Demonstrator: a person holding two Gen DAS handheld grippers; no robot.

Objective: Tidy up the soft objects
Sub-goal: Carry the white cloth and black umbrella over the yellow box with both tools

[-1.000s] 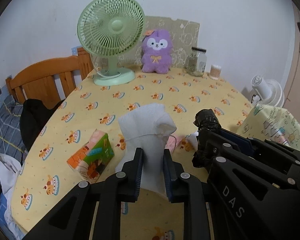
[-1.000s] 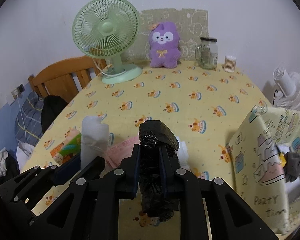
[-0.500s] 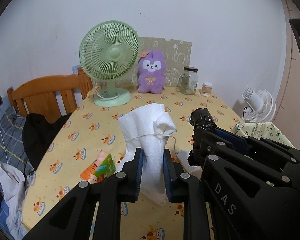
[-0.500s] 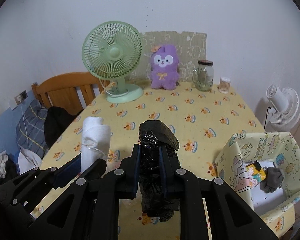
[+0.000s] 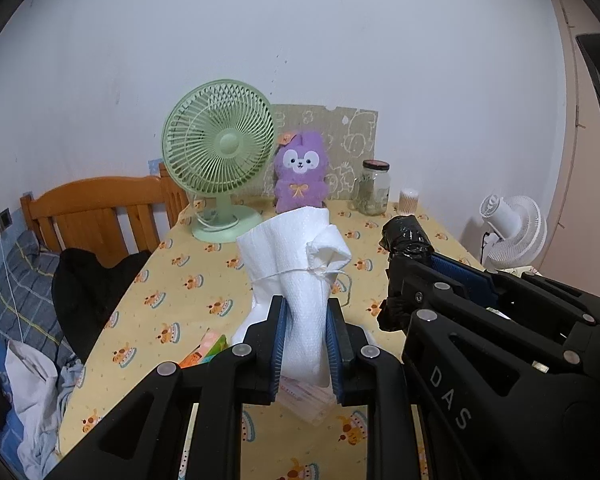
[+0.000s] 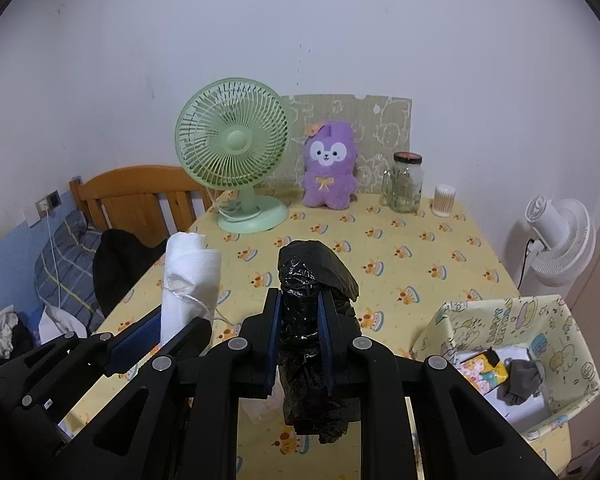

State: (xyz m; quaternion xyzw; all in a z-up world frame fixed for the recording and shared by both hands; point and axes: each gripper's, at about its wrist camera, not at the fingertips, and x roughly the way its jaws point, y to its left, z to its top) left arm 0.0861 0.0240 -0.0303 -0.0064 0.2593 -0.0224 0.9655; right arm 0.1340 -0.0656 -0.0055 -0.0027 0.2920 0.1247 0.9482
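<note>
My left gripper (image 5: 306,344) is shut on a white cloth bundle (image 5: 296,264) tied with string, held upright above the yellow table (image 5: 188,280). My right gripper (image 6: 299,344) is shut on a roll of black plastic bags (image 6: 312,292), also raised off the table. In the left wrist view the black roll (image 5: 406,236) shows to the right; in the right wrist view the white bundle (image 6: 190,280) shows to the left. A patterned box (image 6: 512,320) at the table's right front edge holds a grey sock (image 6: 520,380) and a printed pack (image 6: 482,370).
A green fan (image 6: 236,152), a purple plush (image 6: 330,164), a glass jar (image 6: 406,182) and a swab pot (image 6: 444,200) line the table's far edge. An orange-green tissue pack (image 5: 206,350) and a pink pack (image 5: 304,398) lie below the left gripper. A wooden chair (image 5: 96,216) stands left, a white fan (image 6: 560,236) right.
Both grippers have risen with their loads, so the table and its objects look smaller and lower. The white bundle and the black roll stay gripped as before.
</note>
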